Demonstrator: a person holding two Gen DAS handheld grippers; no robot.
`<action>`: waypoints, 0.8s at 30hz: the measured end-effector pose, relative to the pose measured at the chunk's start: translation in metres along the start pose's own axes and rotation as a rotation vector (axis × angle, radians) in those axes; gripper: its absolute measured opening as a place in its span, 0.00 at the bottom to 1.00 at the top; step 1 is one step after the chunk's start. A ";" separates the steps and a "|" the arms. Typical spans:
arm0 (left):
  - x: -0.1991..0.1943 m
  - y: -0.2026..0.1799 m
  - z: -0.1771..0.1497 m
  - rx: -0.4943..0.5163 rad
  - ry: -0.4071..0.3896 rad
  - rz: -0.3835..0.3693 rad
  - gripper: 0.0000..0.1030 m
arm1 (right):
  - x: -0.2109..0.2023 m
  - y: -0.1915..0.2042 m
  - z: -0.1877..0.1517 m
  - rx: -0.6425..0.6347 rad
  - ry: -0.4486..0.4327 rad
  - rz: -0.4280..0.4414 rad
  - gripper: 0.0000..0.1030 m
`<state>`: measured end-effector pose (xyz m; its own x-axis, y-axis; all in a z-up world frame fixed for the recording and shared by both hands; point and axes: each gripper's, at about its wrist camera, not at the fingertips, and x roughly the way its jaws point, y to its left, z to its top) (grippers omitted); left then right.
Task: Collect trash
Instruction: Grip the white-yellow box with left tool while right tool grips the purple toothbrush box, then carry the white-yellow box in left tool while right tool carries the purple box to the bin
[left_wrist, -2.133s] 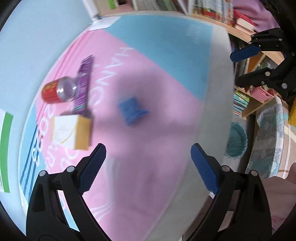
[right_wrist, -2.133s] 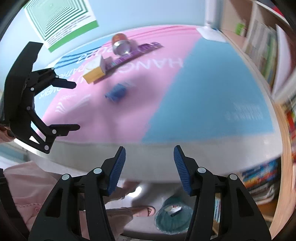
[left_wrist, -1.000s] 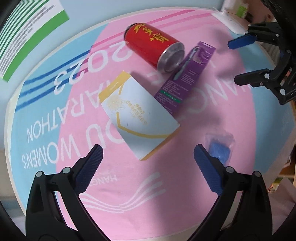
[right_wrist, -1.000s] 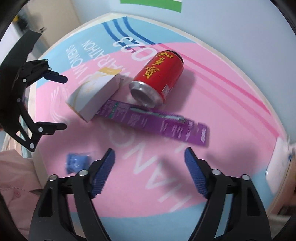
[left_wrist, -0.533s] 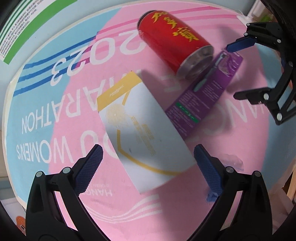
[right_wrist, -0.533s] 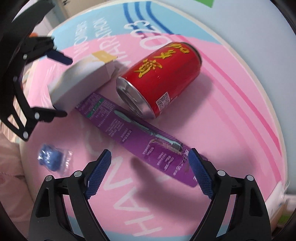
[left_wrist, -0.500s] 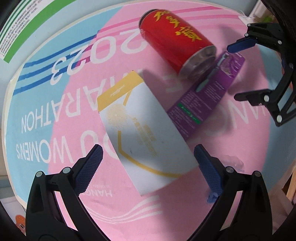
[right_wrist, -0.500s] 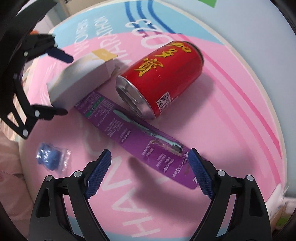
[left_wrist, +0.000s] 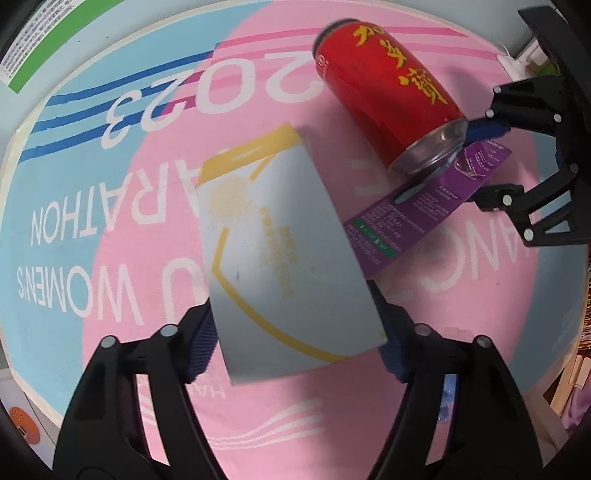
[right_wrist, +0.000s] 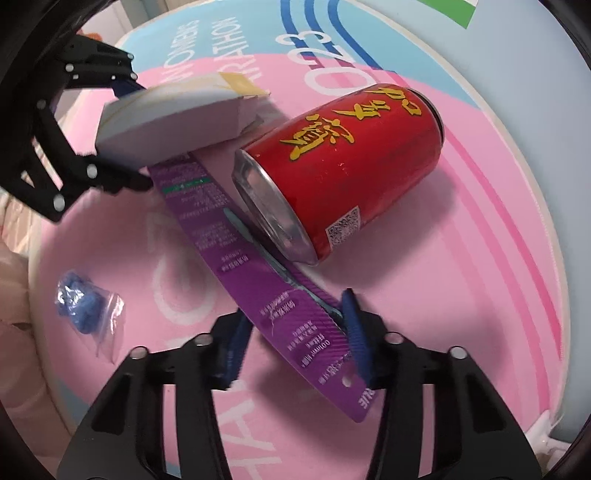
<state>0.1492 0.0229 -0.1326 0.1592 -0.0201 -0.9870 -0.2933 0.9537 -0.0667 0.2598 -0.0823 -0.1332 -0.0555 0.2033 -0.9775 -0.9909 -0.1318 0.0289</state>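
We have both tongs down on the counter (left_wrist: 92, 206), a round top under a pink and blue printed cloth. Our left tongs (left_wrist: 295, 332) have just been closing and now straddle the near end of the white and yellow carton (left_wrist: 273, 251), blue pads against its two long sides. Our right tongs (right_wrist: 295, 339) have likewise just been closing, and the purple toothbrush pack (right_wrist: 258, 280) lies between them, its edges meeting the pads. The red can (right_wrist: 351, 162) lies on its side, its silver end touching the purple pack. A small clear bag of blue material (right_wrist: 83, 302) sits apart near the counter's edge.
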 end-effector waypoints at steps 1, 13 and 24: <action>0.000 0.004 0.000 -0.005 -0.003 -0.004 0.65 | 0.000 0.001 0.000 -0.002 0.008 0.004 0.39; -0.024 0.014 -0.013 0.001 -0.053 -0.008 0.63 | -0.027 0.017 -0.046 0.053 0.043 -0.029 0.28; -0.041 -0.016 -0.039 0.116 -0.094 0.021 0.62 | -0.059 0.026 -0.077 0.223 0.003 -0.071 0.28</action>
<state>0.1103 -0.0037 -0.0969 0.2436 0.0236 -0.9696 -0.1877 0.9819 -0.0232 0.2473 -0.1728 -0.0911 0.0151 0.2018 -0.9793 -0.9950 0.0999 0.0053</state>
